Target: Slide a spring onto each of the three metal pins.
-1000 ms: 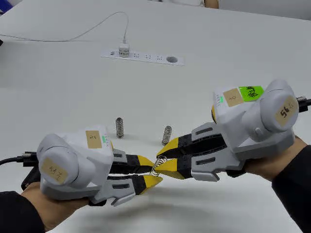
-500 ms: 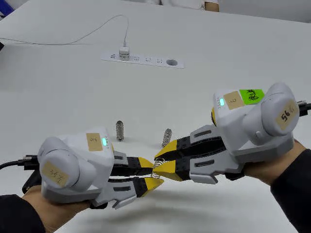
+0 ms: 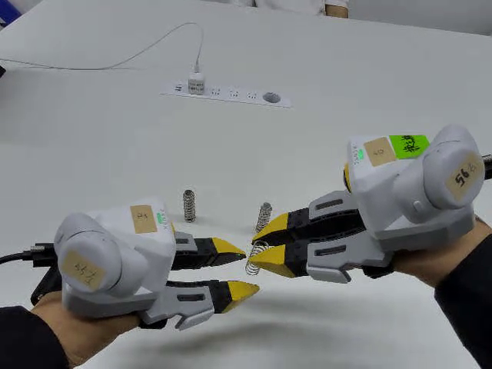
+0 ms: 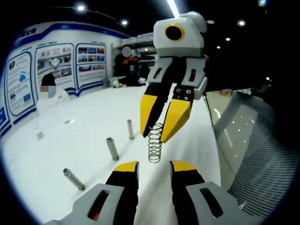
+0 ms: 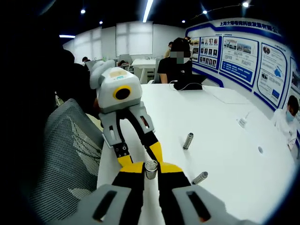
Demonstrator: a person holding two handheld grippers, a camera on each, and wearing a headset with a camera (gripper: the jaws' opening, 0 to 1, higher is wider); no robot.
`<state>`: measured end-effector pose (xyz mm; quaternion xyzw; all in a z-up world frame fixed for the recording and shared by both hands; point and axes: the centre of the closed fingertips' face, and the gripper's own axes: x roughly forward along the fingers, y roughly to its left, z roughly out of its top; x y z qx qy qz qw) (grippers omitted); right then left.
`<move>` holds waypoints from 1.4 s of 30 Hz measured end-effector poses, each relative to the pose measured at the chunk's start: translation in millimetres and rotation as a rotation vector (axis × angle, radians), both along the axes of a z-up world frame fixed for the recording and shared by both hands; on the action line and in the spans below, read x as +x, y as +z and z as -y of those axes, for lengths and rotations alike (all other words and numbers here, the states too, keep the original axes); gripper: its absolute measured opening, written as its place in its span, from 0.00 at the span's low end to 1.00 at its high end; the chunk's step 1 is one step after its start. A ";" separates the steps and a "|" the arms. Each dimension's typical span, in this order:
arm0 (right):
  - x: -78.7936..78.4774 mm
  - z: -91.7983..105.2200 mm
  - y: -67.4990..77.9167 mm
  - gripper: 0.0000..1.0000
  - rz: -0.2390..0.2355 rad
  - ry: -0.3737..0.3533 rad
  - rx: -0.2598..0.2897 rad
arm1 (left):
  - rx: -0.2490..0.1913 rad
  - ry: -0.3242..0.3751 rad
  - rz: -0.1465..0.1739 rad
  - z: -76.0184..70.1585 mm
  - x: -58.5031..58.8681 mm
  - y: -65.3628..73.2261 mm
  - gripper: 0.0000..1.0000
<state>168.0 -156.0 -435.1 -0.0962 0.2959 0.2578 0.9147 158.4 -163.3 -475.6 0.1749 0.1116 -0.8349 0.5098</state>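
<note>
My right gripper point(image 3: 255, 247) is shut on the top of a small steel spring point(image 3: 253, 260), which hangs above the white table point(image 3: 115, 154). In the right gripper view the spring point(image 5: 150, 168) sits between the yellow tips. My left gripper point(image 3: 250, 270) faces it, open, its tips just short of the spring point(image 4: 154, 145). Two pins wearing springs stand behind, one on the left point(image 3: 189, 204) and one on the right point(image 3: 264, 216). A bare metal pin point(image 4: 130, 129) stands beyond them in the left gripper view.
A white power strip point(image 3: 227, 92) with a plugged charger and cable lies at the far middle of the table. A mesh chair point(image 5: 65, 154) stands by the table's near edge. People sit at the far end point(image 5: 180, 63).
The left gripper's jaws have spread apart and let go of the spring. The right gripper keeps the spring and has drawn slightly to the right.
</note>
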 end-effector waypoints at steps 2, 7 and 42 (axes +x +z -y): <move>-0.2 4.8 1.7 0.12 0.004 -0.013 0.000 | 0.002 0.009 -0.002 -0.8 2.9 -0.8 0.28; -1.2 17.2 7.8 0.12 0.017 -0.045 -0.004 | 0.009 0.038 -0.011 -2.4 9.8 -2.3 0.35; -8.7 124.3 35.2 0.12 0.071 -0.355 -0.080 | 0.015 0.108 -0.057 -1.9 20.2 -3.2 0.63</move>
